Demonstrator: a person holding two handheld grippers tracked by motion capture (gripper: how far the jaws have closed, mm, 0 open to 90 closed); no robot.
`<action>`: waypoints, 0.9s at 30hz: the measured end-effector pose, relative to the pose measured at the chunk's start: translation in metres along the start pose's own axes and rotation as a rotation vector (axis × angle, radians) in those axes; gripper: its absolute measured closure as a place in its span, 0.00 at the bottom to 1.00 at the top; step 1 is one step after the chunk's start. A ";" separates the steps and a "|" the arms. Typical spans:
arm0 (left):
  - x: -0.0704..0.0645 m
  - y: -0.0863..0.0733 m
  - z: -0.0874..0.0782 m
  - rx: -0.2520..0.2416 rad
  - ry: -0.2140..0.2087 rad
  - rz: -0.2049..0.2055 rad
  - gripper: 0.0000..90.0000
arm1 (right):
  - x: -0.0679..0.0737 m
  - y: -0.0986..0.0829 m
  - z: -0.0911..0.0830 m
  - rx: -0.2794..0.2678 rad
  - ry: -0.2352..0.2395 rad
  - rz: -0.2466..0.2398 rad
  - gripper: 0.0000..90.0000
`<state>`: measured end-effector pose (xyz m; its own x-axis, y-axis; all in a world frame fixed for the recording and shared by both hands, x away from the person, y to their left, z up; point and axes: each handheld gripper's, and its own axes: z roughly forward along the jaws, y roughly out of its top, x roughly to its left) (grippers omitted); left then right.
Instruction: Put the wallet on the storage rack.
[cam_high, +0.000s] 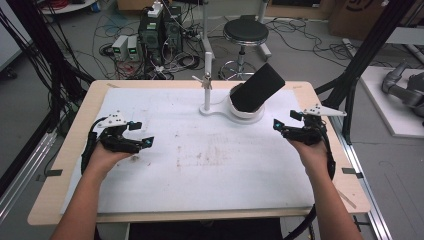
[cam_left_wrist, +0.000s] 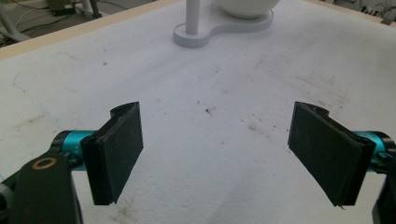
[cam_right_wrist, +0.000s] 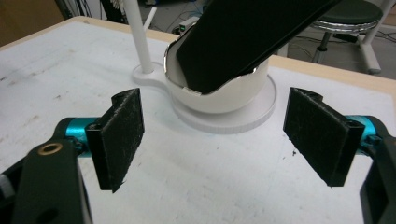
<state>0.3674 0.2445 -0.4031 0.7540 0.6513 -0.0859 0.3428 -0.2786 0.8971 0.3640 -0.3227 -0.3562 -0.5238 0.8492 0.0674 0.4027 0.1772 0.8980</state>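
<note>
Black slab (cam_right_wrist: 243, 37) tilted in white bowl (cam_right_wrist: 224, 95); left tool (cam_left_wrist: 215, 154), right tool (cam_right_wrist: 212, 142) spread, empty.

wooden table (cam_high: 70, 150), stained white mat (cam_high: 210, 165) on top, white stand (cam_high: 235, 111) w/ bowl at far edge

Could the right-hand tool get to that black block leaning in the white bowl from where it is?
Probably yes. The right tool is open and faces the black block in the white bowl, with bare table between them.

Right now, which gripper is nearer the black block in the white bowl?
The right gripper: it faces the black block and white bowl closely; the left gripper sits farther off.
</note>
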 end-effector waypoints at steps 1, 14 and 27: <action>0.000 0.000 0.000 -0.005 -0.001 -0.005 0.20 | 0.001 -0.004 0.001 0.001 0.000 0.003 0.23; 0.002 -0.002 0.003 -0.034 -0.016 0.026 0.20 | 0.012 -0.043 0.015 0.015 0.018 0.005 0.21; -0.001 -0.002 0.003 -0.027 -0.031 0.017 0.20 | 0.011 -0.051 0.015 0.016 0.007 0.005 0.21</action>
<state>0.3678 0.2420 -0.4062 0.7768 0.6243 -0.0834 0.3147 -0.2700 0.9100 0.3489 -0.3149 -0.4074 -0.5273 0.8464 0.0753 0.4176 0.1810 0.8904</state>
